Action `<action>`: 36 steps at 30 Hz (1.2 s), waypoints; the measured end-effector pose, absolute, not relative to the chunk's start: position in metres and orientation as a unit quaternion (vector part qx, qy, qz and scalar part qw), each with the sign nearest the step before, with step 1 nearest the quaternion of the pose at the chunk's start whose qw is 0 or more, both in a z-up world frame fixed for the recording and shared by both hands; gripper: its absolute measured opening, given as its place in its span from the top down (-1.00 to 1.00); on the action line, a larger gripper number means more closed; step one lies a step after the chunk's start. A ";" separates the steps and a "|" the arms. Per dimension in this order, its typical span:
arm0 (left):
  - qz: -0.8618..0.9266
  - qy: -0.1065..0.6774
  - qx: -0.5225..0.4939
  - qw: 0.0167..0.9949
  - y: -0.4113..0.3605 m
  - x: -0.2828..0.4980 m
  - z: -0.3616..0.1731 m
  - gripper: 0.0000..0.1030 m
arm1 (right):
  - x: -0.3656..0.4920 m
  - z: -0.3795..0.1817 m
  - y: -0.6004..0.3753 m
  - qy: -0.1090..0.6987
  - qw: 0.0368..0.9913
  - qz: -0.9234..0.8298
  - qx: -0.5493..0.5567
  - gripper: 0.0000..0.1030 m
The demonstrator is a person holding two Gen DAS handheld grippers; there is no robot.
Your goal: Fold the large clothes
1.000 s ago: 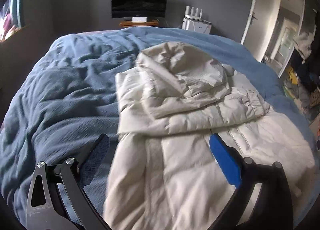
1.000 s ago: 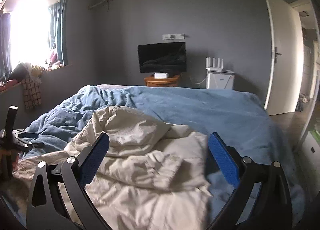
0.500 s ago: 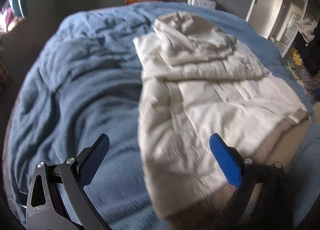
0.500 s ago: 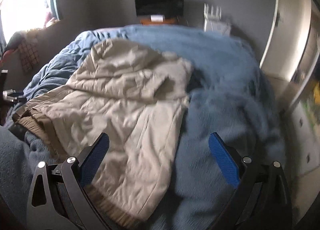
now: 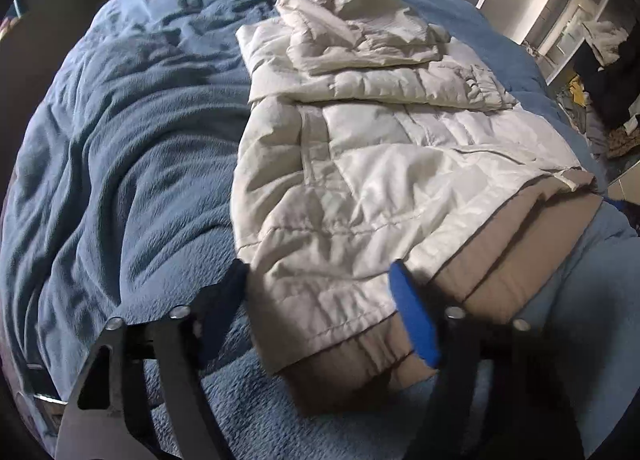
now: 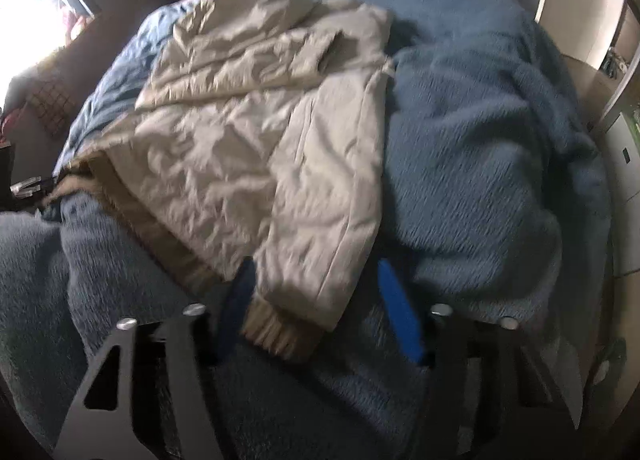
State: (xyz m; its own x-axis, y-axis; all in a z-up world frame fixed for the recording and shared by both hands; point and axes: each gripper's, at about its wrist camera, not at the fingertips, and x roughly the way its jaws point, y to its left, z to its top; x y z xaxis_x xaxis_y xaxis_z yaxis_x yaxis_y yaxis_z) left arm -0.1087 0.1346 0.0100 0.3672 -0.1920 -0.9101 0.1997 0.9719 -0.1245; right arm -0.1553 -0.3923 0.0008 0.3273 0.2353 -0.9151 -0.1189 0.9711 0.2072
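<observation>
Jacket (image 5: 380,164) on bed (image 5: 120,140), sleeves folded across far end; near hem unfolded between spread, empty jaws of both grippers (image 5: 320,300) (image 6: 316,296).

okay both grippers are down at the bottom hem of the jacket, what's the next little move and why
Probably close both: the left gripper and right gripper each straddle a hem corner of the cream jacket, fingers open, nothing gripped, so pinching comes before folding toward the hood.
</observation>
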 end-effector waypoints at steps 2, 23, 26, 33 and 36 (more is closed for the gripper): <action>-0.123 0.558 -0.011 0.821 0.140 -0.110 0.009 -0.23 | -0.158 -0.003 -0.394 0.579 0.806 0.106 0.062 -0.06; -0.189 0.542 -0.103 0.812 0.153 -0.122 0.015 0.73 | -0.150 0.012 -0.387 0.542 0.823 0.143 0.086 0.72; -0.192 0.494 -0.105 0.841 0.160 -0.109 0.044 0.79 | -0.135 0.038 -0.395 0.499 0.853 0.135 0.075 0.74; -0.192 0.426 -0.120 0.876 0.167 -0.053 0.084 0.80 | -0.071 0.081 -0.398 0.417 0.895 0.139 0.080 0.74; -0.184 0.404 -0.131 0.887 0.172 -0.022 0.095 0.81 | -0.036 0.092 -0.400 0.385 0.908 0.135 0.093 0.74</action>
State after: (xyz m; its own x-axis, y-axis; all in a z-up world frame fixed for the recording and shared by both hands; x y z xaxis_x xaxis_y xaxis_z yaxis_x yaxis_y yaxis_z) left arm -0.0222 0.1720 0.0946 0.6062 -0.4311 -0.6683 0.2202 0.8984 -0.3799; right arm -0.0356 -0.3996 0.0923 0.6676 0.3162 -0.6740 -0.1734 0.9465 0.2723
